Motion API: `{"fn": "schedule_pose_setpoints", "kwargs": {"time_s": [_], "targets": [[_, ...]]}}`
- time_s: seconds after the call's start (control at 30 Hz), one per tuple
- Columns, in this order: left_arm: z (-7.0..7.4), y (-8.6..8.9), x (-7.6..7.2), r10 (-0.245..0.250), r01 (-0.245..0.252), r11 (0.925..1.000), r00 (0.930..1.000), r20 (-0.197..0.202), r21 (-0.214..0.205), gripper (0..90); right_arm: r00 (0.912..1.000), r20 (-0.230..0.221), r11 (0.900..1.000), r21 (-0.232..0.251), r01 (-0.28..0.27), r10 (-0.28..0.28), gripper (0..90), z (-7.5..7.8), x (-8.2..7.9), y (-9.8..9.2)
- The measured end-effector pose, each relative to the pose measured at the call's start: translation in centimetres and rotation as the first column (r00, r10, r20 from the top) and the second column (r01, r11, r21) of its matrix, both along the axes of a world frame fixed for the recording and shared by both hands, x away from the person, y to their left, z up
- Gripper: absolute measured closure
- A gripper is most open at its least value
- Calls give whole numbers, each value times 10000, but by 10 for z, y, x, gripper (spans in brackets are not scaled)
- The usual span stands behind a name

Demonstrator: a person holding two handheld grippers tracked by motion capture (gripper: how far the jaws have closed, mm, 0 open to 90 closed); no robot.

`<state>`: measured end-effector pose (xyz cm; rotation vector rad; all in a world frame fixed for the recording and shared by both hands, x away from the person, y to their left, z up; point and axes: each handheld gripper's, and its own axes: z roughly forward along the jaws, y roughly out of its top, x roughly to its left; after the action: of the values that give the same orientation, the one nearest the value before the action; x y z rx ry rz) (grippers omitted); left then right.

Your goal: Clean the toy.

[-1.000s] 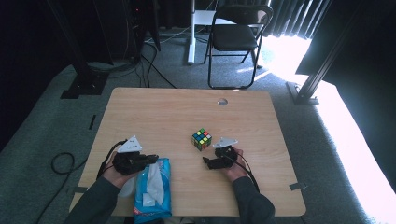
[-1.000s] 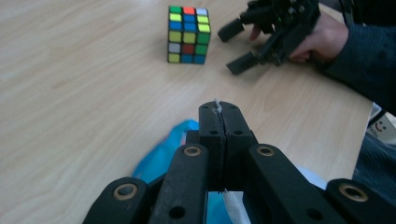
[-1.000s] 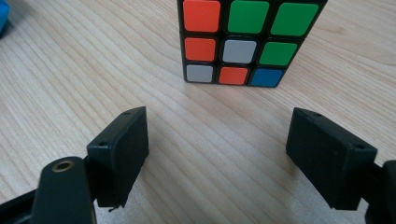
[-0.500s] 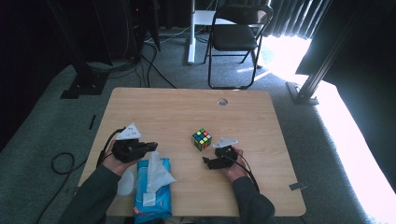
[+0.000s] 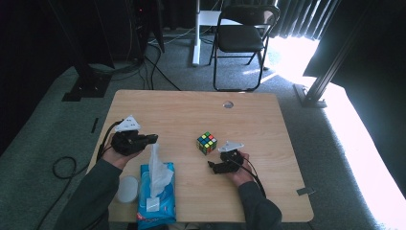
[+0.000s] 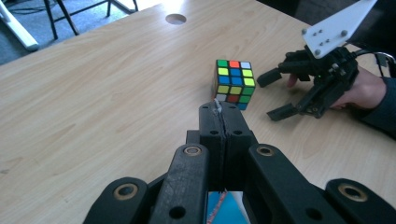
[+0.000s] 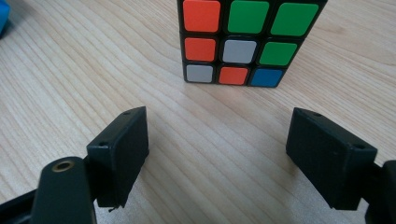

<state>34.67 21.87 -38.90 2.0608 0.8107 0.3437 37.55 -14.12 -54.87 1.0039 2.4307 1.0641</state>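
The left gripper (image 5: 152,139) is clamping its jaws tight on a white wet wipe (image 5: 157,167), which is trailing down into the blue wipe pack (image 5: 157,203) at the table's (image 5: 182,110) near edge. The right gripper (image 7: 217,140) is resting with jaws spread wide and empty, facing the Rubik's cube (image 7: 250,39), which is sitting just ahead of it near the table's middle. Bare wood is lying open beyond the cube. A white lid (image 5: 127,188) is lying beside the pack.
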Motion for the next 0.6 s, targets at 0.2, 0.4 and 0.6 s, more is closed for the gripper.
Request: {"fn": "schedule_pose_setpoints", "kwargs": {"time_s": [0.2, 0.4, 0.6], "targets": [[6, 2, 10, 254, -252, 9993, 9996, 82, -288, 895, 10000, -7, 10000, 1, 6, -6, 208, 0, 0, 0], [19, 7, 21, 613, -594, 9942, 9979, 184, -896, 897, 10000, 1, 10000, 8, 4, -4, 208, 0, 0, 0], [15, -3, 19, 370, -357, 9971, 9991, 182, -676, 896, 10000, -5, 10000, 1, 2, -2, 208, 0, 0, 0]]}}
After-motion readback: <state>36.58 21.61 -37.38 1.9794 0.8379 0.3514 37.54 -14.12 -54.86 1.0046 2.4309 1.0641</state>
